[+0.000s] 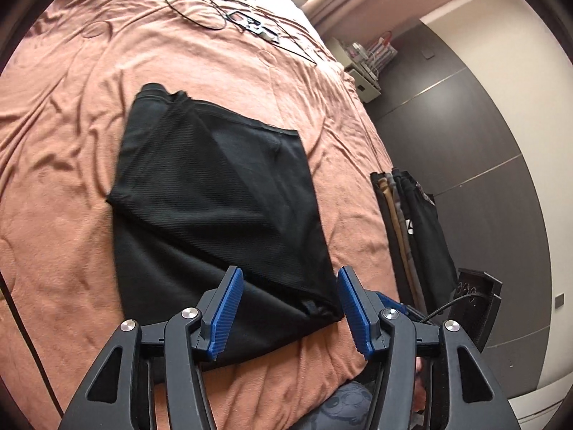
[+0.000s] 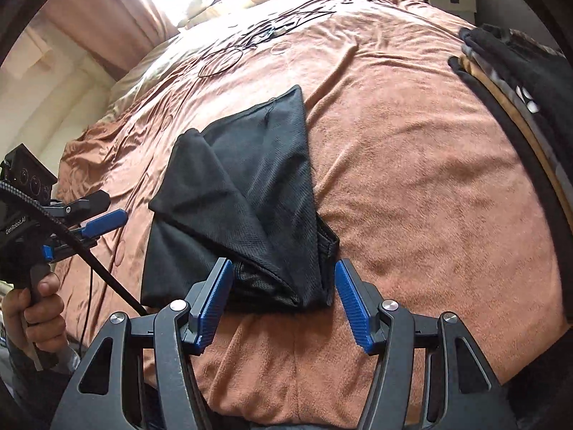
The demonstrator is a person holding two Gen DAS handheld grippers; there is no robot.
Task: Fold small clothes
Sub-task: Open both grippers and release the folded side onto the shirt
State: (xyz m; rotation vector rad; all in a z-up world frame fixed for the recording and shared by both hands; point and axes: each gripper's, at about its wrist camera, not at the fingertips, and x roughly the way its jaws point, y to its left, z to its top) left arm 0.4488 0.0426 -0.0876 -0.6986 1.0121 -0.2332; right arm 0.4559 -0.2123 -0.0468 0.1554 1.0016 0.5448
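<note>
A black ribbed garment [image 1: 200, 193] lies partly folded on a salmon-pink bedspread [image 1: 64, 114], one flap laid diagonally across it. My left gripper [image 1: 290, 310] hovers open just above its near edge, with the near right corner showing between the blue pads and nothing gripped. In the right wrist view the same garment [image 2: 250, 193] comes to a folded point close to the camera. My right gripper [image 2: 283, 302] is open around that near end without holding it. The left gripper [image 2: 104, 211] shows at the left edge, held by a hand [image 2: 32, 304].
A stack of folded clothes [image 2: 519, 71] sits at the bed's right edge, also seen as the stack [image 1: 412, 222]. Thin black cables [image 1: 200, 10] and a small dark device lie far up the bed. Dark wardrobe doors [image 1: 465, 125] stand beyond the bed edge.
</note>
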